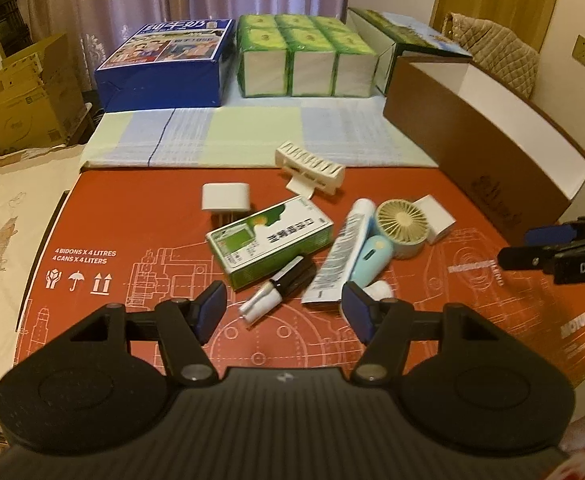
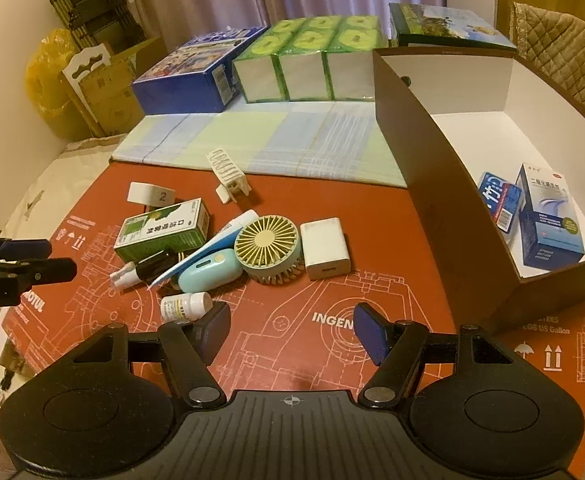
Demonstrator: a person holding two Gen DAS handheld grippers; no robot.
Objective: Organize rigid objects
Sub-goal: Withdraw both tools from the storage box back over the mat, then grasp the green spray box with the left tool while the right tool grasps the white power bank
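Clutter left of the brown box [image 2: 444, 168] remains: we note green carton [image 2: 164, 230], toothpaste tube [image 2: 212, 246], fan [image 2: 270, 248], white charger [image 2: 326, 248]. Left gripper [image 1: 284, 312] and right gripper [image 2: 290, 330] gape empty. Inside the box: two blue cartons [image 2: 548, 220].

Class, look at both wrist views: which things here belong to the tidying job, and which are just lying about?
Part of the job:
green box
toothpaste tube
handheld fan
white charger
pill bottle
brown storage box, two boxes already inside

Just lying about:
tissue packs
blue carton
checked cloth
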